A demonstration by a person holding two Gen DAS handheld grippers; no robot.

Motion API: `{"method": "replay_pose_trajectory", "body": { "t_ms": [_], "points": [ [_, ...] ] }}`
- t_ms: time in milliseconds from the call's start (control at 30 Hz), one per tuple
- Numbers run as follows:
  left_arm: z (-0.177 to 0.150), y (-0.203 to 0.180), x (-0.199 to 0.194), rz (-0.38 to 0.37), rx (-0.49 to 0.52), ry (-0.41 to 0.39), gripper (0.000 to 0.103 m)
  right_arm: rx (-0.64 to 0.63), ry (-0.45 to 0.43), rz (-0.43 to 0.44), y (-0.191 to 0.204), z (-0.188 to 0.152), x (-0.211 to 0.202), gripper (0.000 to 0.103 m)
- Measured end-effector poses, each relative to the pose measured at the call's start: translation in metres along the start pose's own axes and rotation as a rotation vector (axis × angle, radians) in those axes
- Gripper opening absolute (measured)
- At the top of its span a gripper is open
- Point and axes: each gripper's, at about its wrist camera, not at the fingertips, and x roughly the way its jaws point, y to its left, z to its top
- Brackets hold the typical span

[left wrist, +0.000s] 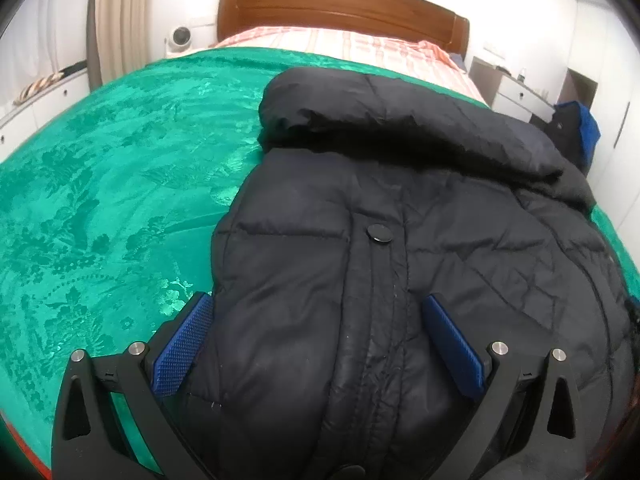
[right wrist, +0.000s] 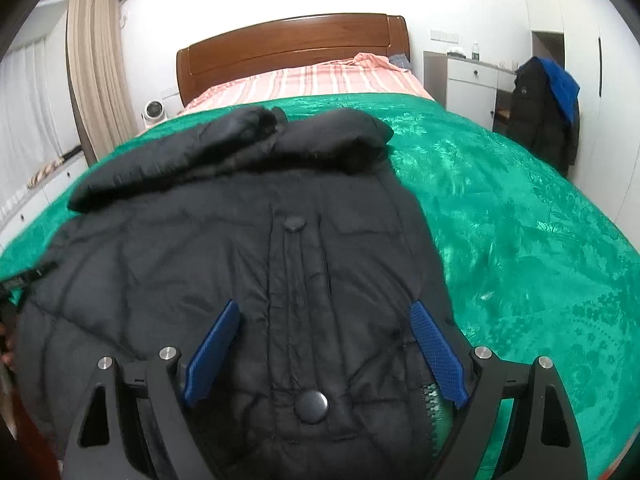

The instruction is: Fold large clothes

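A black padded jacket (left wrist: 400, 208) lies front up on the green bedspread (left wrist: 100, 200), its hood (left wrist: 360, 108) toward the headboard. Snap buttons (right wrist: 311, 401) run down its middle placket. My left gripper (left wrist: 316, 298) is open, low over the jacket's near end. Its left pad (left wrist: 184, 348) is at the jacket's left edge and its right pad (left wrist: 452, 348) is over the fabric. In the right wrist view the same jacket (right wrist: 200, 248) fills the lower left. My right gripper (right wrist: 324, 304) is open above its hem, straddling the placket, with the right pad (right wrist: 438, 356) near the jacket's right edge.
The bedspread (right wrist: 520, 220) spreads wide to the jacket's right. Beyond it are a pink striped sheet (right wrist: 312, 80) and a wooden headboard (right wrist: 292, 48). A dark coat with a blue garment (right wrist: 540, 108) hangs beside a white nightstand (right wrist: 468, 84). A curtain (right wrist: 96, 68) and a small fan (right wrist: 153, 110) stand at the left.
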Motion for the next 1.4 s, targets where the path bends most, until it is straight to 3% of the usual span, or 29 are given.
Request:
{"method": "replay_pose_trajectory", "body": {
  "t_ms": [100,500,1400],
  "points": [
    [0.0,0.001,0.001,0.0,-0.001,0.0,0.103,-0.046,-0.002,-0.026,0.01,0.001,0.004,0.097],
    [-0.005,0.002,0.001,0.006,-0.006,-0.019,0.103,-0.103,-0.049,-0.085,0.019,-0.012,0.012,0.101],
    [-0.011,0.002,-0.005,0.054,0.005,0.045,0.103,-0.098,-0.034,-0.056,0.016,-0.01,0.014,0.103]
  ]
}}
